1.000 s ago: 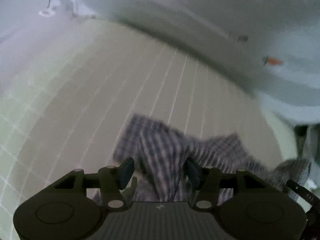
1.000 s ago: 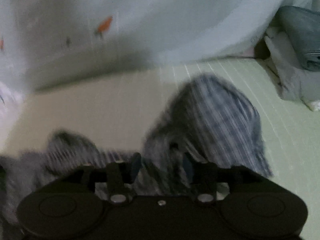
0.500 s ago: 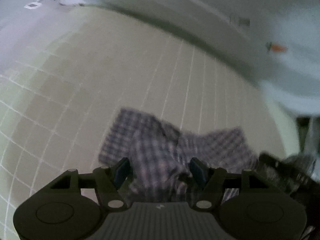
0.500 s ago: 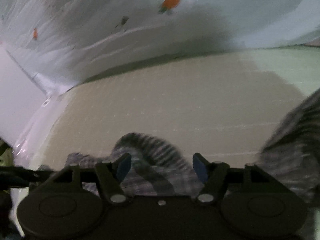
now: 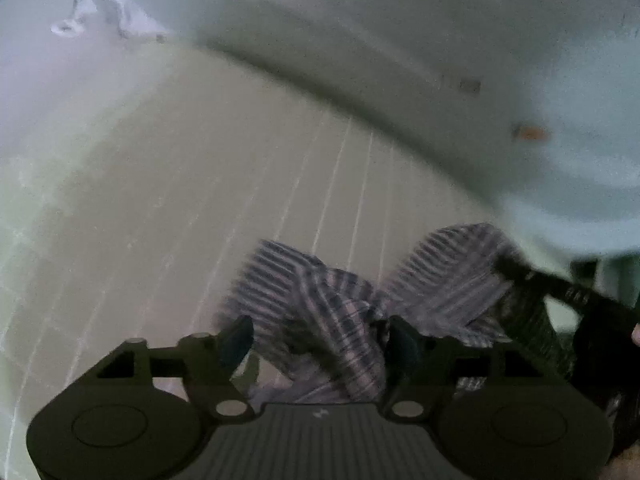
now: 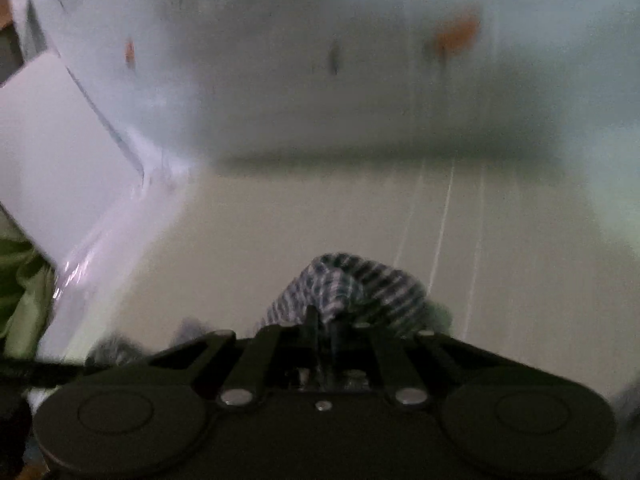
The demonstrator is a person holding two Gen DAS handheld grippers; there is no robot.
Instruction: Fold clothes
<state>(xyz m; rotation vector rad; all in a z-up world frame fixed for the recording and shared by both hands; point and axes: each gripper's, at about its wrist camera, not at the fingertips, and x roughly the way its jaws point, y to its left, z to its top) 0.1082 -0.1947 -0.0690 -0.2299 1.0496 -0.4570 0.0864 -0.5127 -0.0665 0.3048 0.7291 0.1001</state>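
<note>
A crumpled plaid garment [image 5: 336, 304] lies on a beige mat with white grid lines [image 5: 240, 184]. My left gripper [image 5: 320, 340] is open, its fingers either side of a fold of the cloth, not closed on it. My right gripper [image 6: 324, 324] is shut on a bunch of the same plaid garment [image 6: 360, 284], which rises as a hump just past the fingertips. In the left wrist view the right gripper [image 5: 516, 280] shows at the right, pinching the cloth's right part. The garment's near part is hidden under both gripper bodies.
A pale blue sheet with small orange prints [image 5: 532, 133] hangs along the far edge of the mat. A white panel [image 6: 52, 160] and green fabric [image 6: 20, 280] lie at the left in the right wrist view.
My right gripper has gone from open to shut on the plaid cloth and bunched it up. The left gripper stayed open over the cloth, shifting a little.
</note>
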